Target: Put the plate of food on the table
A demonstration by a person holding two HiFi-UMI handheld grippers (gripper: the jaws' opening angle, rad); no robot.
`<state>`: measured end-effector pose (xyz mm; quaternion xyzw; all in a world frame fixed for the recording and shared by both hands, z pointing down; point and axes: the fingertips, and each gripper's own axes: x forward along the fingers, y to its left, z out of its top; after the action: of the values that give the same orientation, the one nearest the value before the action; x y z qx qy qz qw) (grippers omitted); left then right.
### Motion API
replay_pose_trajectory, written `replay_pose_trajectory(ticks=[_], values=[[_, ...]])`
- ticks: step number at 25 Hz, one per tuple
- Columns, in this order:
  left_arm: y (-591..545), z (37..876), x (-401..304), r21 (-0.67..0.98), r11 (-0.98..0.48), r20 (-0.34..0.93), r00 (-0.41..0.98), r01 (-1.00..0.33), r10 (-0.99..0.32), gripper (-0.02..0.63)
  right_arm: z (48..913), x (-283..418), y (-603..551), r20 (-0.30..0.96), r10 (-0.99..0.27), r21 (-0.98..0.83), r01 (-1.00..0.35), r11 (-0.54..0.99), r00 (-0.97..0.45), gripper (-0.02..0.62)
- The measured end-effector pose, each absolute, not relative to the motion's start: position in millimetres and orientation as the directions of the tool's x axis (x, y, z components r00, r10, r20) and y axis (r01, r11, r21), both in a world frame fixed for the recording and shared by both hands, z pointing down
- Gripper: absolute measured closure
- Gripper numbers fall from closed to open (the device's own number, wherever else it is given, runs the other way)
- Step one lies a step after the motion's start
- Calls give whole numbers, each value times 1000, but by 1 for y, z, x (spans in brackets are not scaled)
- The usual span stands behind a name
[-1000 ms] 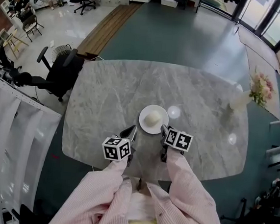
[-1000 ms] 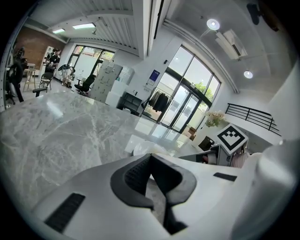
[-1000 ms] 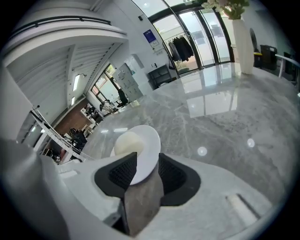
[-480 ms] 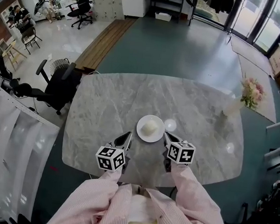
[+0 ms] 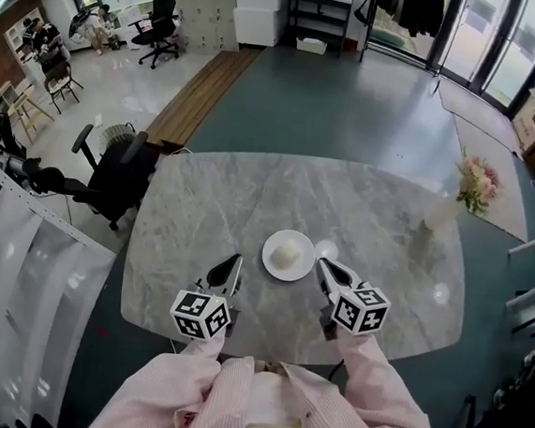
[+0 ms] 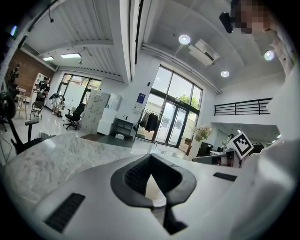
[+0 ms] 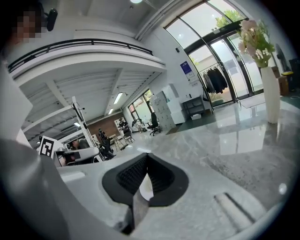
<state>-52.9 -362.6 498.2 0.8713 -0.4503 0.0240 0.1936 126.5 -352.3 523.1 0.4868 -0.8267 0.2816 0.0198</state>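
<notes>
Presently, plate [image 5: 288, 255] rests on table [image 5: 203, 202].
It lies ahead between left gripper [image 5: 234, 262] and right gripper [image 5: 322, 264]; both pressed together, empty.

The marble table [image 5: 203, 202] gives open surface across its far half and along its left side. The plate [image 5: 288, 255] with its mound of food [image 5: 288, 252] stands near the middle, toward the near edge. It lies between the left gripper [image 5: 231, 266] and the right gripper [image 5: 326, 269], with a narrow gap on each side. A vase [image 5: 440, 216] with flowers [image 5: 475, 185] stands near the right edge, well apart from the plate. An office chair [image 5: 112, 170] stands just beside the far left corner. The person's sleeves [image 5: 185, 389] occupy the near edge.
</notes>
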Motion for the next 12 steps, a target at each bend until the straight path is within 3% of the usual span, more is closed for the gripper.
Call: replay_pose_trajectory(ticks=[12], values=[[-363, 465, -63, 227, -530, 116, 563, -817, -818, 611, 479, 149, -355, 140, -863, -396, -827, 400, -485, 589]])
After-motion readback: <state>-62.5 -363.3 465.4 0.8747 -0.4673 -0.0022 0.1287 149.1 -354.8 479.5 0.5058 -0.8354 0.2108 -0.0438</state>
